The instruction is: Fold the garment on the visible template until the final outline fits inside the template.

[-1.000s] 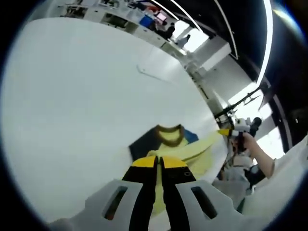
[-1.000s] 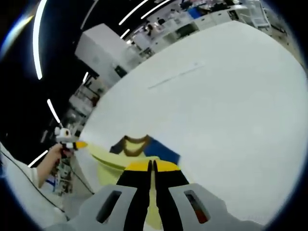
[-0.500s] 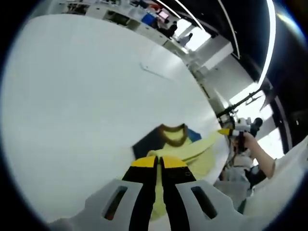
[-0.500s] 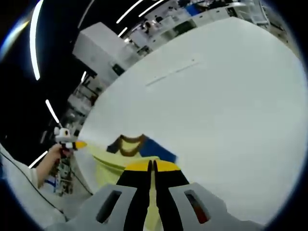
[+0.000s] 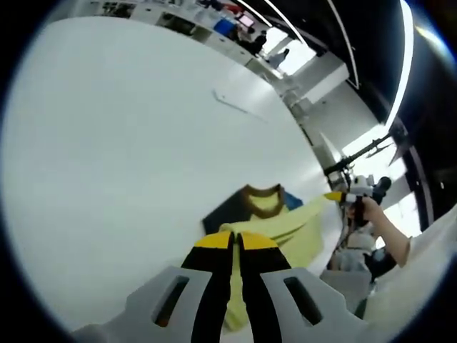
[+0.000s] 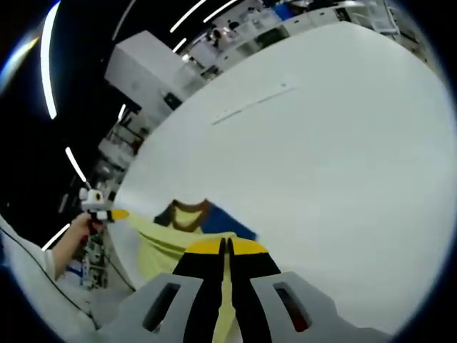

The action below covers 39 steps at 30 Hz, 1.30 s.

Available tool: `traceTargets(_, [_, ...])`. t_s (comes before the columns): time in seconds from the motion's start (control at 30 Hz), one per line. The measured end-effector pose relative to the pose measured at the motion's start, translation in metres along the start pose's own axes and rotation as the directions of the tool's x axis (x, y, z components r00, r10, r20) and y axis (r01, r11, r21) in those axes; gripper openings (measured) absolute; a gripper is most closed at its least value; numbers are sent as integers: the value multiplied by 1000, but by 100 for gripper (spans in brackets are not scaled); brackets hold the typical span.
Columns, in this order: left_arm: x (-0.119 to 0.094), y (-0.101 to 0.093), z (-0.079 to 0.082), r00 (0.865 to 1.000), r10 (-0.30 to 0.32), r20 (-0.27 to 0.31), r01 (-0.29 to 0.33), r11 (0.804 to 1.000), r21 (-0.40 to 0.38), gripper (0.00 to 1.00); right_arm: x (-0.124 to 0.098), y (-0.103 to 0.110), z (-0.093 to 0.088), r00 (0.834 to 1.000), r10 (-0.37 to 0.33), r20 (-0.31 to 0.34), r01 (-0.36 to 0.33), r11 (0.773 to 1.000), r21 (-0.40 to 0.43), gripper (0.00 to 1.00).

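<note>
Left gripper view has the left gripper (image 5: 235, 241) with jaws pressed together on the yellow garment (image 5: 289, 227); right gripper view has the right gripper (image 6: 226, 246) likewise clamped on the cloth. Stretched between them, the garment hangs with its brown collar (image 5: 260, 194) and blue sleeves toward the white tabletop (image 5: 128, 143), near its edge
</note>
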<state>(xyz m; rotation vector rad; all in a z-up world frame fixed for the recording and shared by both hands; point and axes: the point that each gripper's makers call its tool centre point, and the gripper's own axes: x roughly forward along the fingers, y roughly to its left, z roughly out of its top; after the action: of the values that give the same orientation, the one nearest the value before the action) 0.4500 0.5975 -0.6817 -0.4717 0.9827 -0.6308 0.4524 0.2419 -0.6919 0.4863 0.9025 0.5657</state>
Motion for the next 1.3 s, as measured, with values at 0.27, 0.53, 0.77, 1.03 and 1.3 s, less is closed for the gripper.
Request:
traceTargets(0.27, [3, 4, -1, 1000, 1, -6, -1, 1000, -7, 0, 5, -5, -1, 1000, -5, -8, 5, 1000, 8, 3])
traceTargets(0.53, [10, 10, -1, 1000, 7, -8, -8, 1000, -16, 0, 11, -13, -3, 1000, -14, -18, 14, 1000, 19, 3])
traceTargets(0.77, [17, 17, -2, 1000, 16, -16, -16, 1000, -24, 0, 16, -18, -4, 999, -13, -32, 14, 1000, 26, 3])
traceTargets(1.03, [23, 23, -2, 1000, 23, -21, -23, 999, -30, 0, 23, -23, -3, 999, -16, -40, 17, 999, 29, 3])
traceTargets(1.3, [29, 29, -2, 999, 27, -30, -28, 999, -35, 0, 27, -28, -3, 999, -21, -44, 23, 999, 34, 3])
